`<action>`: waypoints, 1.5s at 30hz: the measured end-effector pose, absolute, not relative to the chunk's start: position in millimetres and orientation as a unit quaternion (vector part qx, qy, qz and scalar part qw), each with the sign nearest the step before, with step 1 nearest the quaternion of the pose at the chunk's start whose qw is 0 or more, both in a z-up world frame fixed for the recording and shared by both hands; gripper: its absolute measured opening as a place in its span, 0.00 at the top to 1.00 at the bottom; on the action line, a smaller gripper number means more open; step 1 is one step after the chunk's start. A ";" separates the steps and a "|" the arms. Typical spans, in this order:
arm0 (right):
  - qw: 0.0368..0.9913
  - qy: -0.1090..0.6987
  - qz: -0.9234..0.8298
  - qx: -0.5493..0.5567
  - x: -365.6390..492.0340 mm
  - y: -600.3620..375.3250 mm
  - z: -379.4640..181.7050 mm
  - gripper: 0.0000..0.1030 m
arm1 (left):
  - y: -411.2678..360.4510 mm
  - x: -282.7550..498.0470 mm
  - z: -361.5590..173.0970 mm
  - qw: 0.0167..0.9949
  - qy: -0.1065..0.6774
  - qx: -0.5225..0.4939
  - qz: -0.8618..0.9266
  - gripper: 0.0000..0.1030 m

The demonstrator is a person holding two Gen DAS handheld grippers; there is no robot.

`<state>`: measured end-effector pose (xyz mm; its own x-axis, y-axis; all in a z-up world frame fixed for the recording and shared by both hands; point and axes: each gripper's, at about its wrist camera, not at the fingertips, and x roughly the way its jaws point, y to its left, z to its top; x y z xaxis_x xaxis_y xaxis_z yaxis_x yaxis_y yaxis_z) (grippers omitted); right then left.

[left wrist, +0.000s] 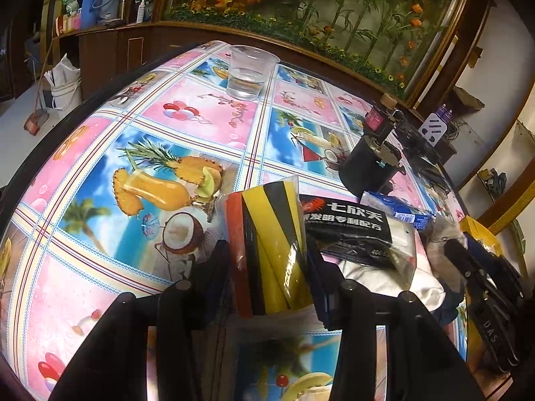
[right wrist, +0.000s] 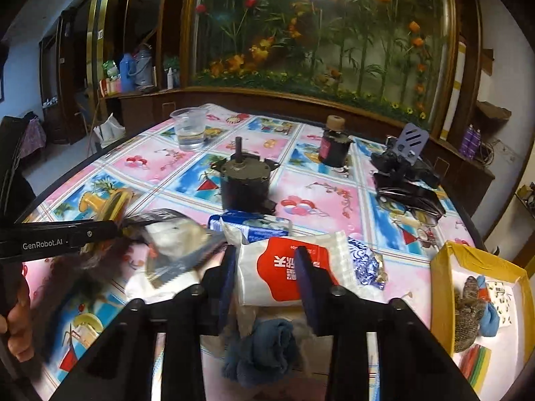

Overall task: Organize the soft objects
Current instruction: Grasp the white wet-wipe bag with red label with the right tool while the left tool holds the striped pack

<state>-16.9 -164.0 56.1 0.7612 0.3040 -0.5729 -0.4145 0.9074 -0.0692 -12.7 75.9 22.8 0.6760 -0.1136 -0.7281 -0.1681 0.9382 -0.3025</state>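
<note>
- Gripping a striped packet [left wrist: 271, 247] (red, black, yellow, in clear wrap), the left gripper [left wrist: 267, 267] has its fingers clamped on both sides, packet upright, held over the pile of soft things.
- Right gripper [right wrist: 264, 277] straddles a white packet with a red label [right wrist: 284, 274]; fingers sit on either side and look clamped on it, though contact on the far pad is hard to confirm.
- Yellow box [right wrist: 438, 287] is the landmark: already holds a knitted item [right wrist: 468, 307], a blue sock [right wrist: 490, 310] and a patterned card; coloured sheets lie at its near edge.
- White packet is just left of the yellow box; a dark blue rolled cloth [right wrist: 264, 351] lies below the right gripper, further left of the box.
- Silver-black pouch [right wrist: 180, 247] and blue-white packet [right wrist: 254, 225] are well left of the box, beyond the pile.
- Step judged: pick phase, both packets in hand, sorting into the box not finished.
- Next move likely needs the right gripper to lift and swing toward the box, clearing its near wall; left packet follows.
- Risk: slick wrap may slip.
- Bench [left wrist: 187, 107] carries a glossy fruit-print cloth in pink and blue squares; far from the box stand a clear cup of water [right wrist: 189, 130], a black motor [right wrist: 245, 183], a small dark bottle [right wrist: 334, 147], glasses.
- Room: wood cabinet, big glass panel with fake flowers behind.
</note>
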 end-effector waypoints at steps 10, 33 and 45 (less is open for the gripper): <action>0.895 0.223 0.352 -0.162 -125.8 -197.2 82.3 0.68 | 74.4 -15.5 25.7 0.901 0.397 -0.177 0.007 0.57; 0.846 0.340 0.366 -0.186 -108.4 -205.5 57.2 0.08 | 72.5 -16.6 25.5 0.900 0.398 -0.175 0.008 0.57; 0.820 0.411 0.354 -0.182 -94.6 -190.8 20.6 0.49 | 70.1 -15.7 24.8 0.900 0.401 -0.171 0.006 0.57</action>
